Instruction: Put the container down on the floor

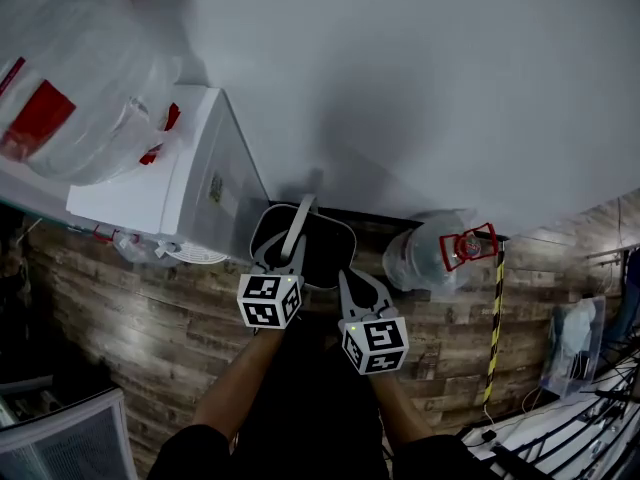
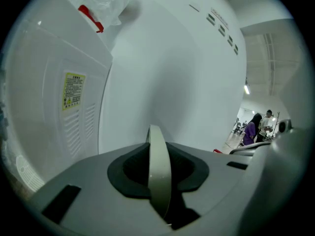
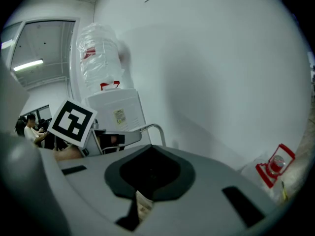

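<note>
where the white wall (image 1: 420, 88) meets the wood-look floor (image 1: 130, 338), a gap lies between the water dispenser (image 1: 170, 188) and a spare bottle (image 1: 430, 253). the dark container (image 1: 322, 250) hangs over that gap, seemingly not yet down. left gripper (image 1: 288, 250) closed narrow on the pale handle (image 2: 158, 171). right gripper (image 1: 352, 286) pinching a pale sliver, apparently the rim. judgement: lower both hands level, land the base flat, release only once seated.
</note>
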Tool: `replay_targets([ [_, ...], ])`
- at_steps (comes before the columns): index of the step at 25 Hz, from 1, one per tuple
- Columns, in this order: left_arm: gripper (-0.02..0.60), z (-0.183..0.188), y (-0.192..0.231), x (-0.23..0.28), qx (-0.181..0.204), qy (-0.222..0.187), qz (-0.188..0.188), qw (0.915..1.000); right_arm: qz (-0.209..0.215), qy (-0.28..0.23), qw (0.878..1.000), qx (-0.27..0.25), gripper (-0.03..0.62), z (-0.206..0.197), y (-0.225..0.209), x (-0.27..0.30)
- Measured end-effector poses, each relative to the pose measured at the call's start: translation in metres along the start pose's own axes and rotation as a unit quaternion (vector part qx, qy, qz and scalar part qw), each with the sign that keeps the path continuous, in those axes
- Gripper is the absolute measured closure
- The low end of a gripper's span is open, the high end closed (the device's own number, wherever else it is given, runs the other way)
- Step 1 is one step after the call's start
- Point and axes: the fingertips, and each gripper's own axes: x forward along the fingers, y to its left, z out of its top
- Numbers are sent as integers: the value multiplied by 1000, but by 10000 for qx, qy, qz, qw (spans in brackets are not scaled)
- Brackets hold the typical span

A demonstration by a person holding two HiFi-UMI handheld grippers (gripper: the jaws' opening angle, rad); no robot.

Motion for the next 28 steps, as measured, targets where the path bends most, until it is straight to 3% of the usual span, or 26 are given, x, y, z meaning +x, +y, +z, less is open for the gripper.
replay_targets([
  [17,497,-68,57,80,211,-577,-109,9980,-34,-488,9979,-425,583,-94,-45,99],
  [28,497,-113,92,110,187,-810,32,9965,110,-437,9977,-509,583,-145,-57,132],
])
